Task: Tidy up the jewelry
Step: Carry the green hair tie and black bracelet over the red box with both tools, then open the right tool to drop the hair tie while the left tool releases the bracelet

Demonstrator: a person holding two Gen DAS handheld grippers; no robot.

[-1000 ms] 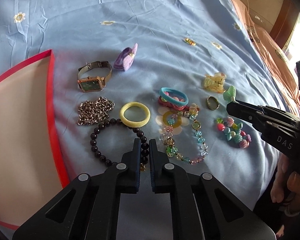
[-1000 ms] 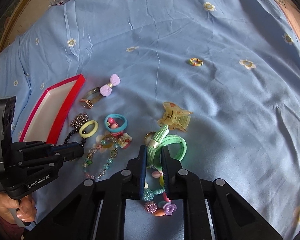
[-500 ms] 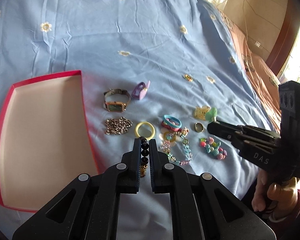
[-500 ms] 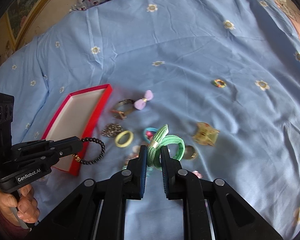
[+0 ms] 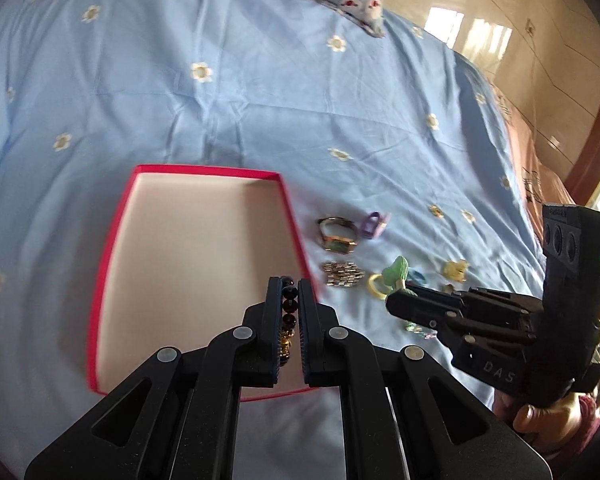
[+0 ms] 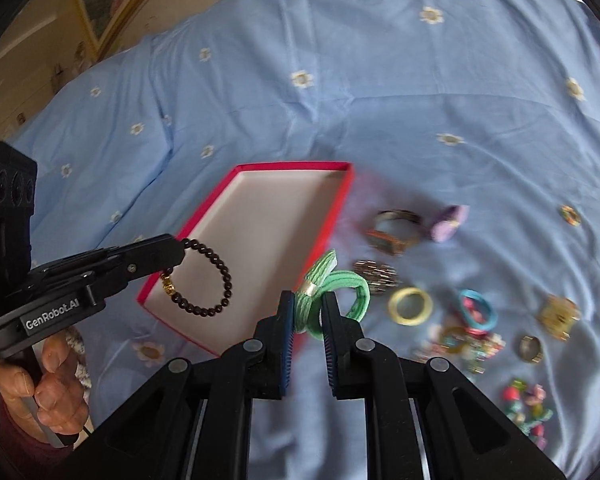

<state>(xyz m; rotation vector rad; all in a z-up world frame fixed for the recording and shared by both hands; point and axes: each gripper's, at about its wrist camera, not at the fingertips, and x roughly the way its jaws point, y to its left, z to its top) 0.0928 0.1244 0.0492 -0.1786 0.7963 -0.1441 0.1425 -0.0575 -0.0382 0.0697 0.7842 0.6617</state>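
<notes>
Several loose pieces lie on the blue flowered bedsheet [image 6: 420,92] at about three o'clock of the red-rimmed box [image 6: 342,200]: a watch [image 6: 392,232], a purple bow clip [image 6: 450,218], a silver chain [image 6: 376,274], a yellow ring-shaped hair tie [image 6: 410,306], a blue and pink hair tie [image 6: 476,310], a gold claw clip [image 6: 558,316], a metal ring [image 6: 531,349] and blurred bead bracelets [image 6: 460,346] nearer the camera. A small coloured ring [image 6: 571,215] sits well apart at two o'clock of the heap. The box's pale floor is bare, and nothing lies between it and the two tools.

The left gripper [image 5: 289,292] is clamped on a dark bead bracelet [image 6: 210,280]; the left view shows beads pinched between its close-set fingers, and the right view shows the loop dangling over the near part of the box, a gold bead at its seven o'clock. A hand [image 6: 44,392] grips its handle.

The right gripper [image 6: 306,312] is clamped on a green hair tie [image 6: 340,286], its knotted part pinched between the fingers and the loops sticking out toward one o'clock, just beside the box's near right rim.
</notes>
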